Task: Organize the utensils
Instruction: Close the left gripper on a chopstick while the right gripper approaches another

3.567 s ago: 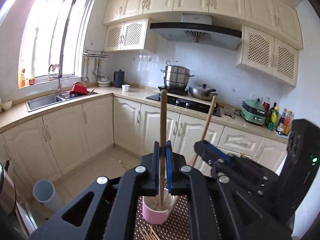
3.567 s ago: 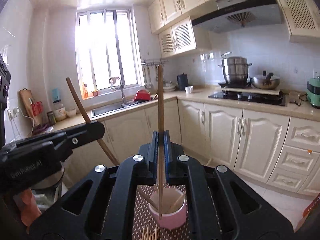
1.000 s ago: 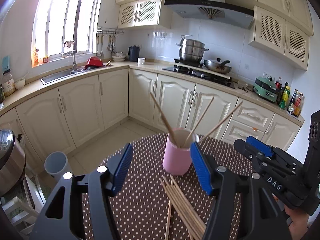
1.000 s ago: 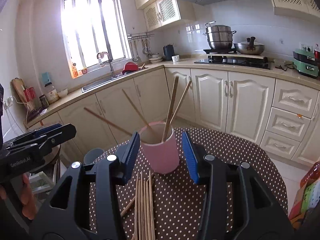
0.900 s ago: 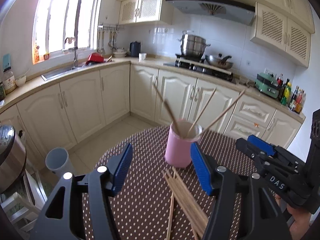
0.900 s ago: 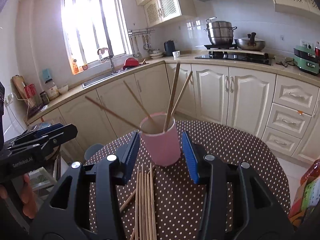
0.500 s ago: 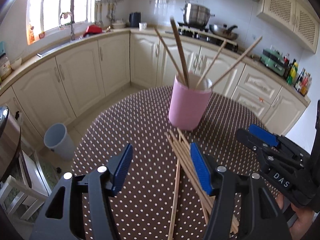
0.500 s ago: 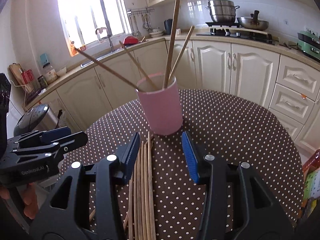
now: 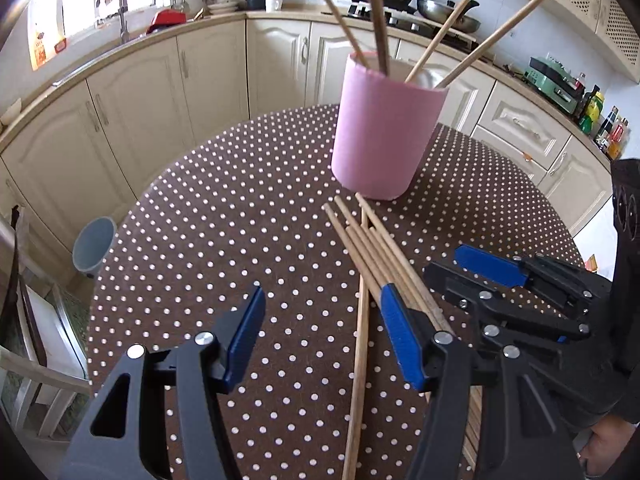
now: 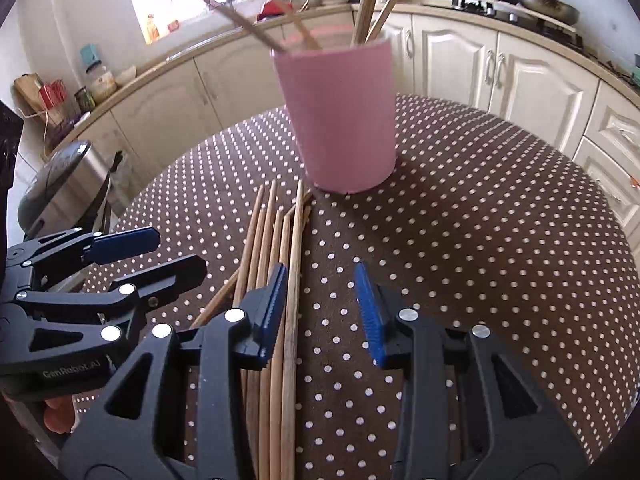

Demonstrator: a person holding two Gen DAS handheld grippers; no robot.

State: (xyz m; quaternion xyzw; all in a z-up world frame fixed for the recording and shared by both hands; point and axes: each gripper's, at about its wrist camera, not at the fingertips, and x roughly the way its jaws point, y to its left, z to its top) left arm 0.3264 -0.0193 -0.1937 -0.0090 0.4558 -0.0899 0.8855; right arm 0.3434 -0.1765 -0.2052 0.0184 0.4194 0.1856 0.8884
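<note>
1. On the dotted worktop (image 9: 224, 216), loose chopsticks (image 9: 384, 256) were laid flat, long axes pointing toward the pink cup (image 9: 384, 136).
2. Four chopsticks were counted upright-tilted inside the cup; about seven were counted loose.
3. Both tongs were angled downward: left tongs (image 9: 322, 340) released; right tongs (image 10: 320, 312) just narrowed, unclenched, one stick between.
</note>
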